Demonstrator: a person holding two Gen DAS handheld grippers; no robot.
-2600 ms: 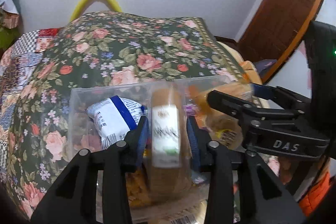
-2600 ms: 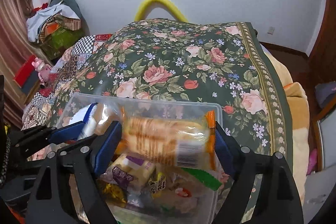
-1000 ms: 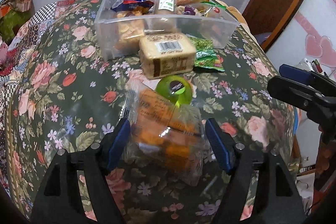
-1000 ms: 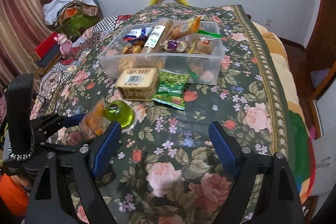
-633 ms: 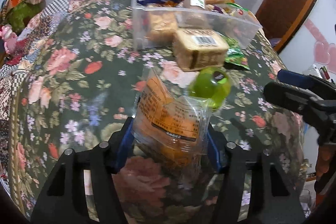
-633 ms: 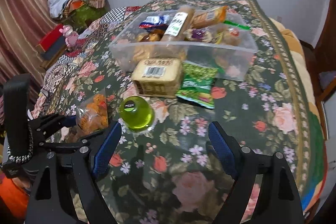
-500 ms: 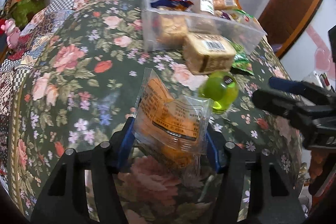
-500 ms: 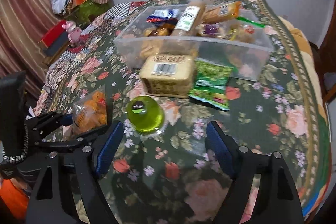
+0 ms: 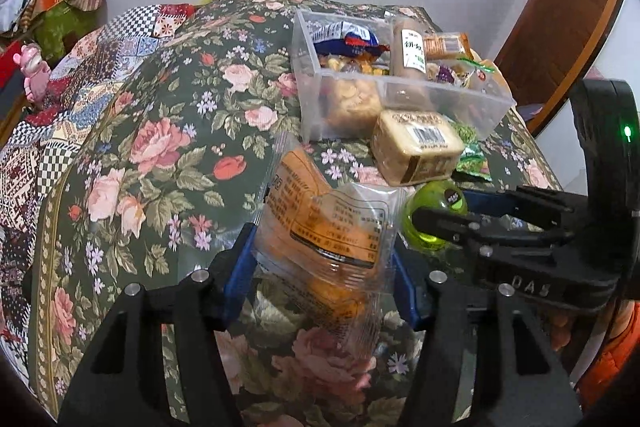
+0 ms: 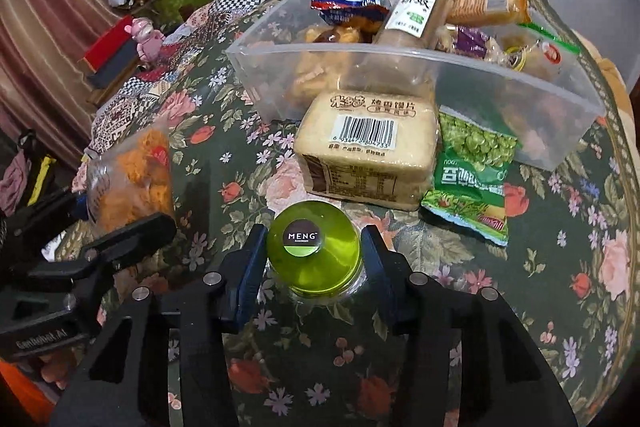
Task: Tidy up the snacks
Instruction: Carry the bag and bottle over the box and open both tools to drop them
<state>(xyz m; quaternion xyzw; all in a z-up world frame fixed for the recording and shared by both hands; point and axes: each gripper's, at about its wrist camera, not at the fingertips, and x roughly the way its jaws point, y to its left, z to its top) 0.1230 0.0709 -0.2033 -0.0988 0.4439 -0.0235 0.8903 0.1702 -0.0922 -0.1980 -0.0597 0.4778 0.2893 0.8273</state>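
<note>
Left gripper (image 9: 320, 267) is clamping the orange snack bag (image 9: 324, 227); right gripper (image 10: 314, 259) is straddling the green jelly cup (image 10: 314, 249), jaws near-touching: squeeze gently, carrying both to the bin (image 10: 420, 63) at 12 o'clock

"MENG" – green jelly cup (image 10: 314, 251) lid, "DAS" – right tongs (image 9: 440, 223), barcode – tan pack (image 10: 370, 151)

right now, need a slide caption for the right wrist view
Right tool straddling the green jelly cup on the floral cloth, tan biscuit pack and clear bin beyond.
</note>
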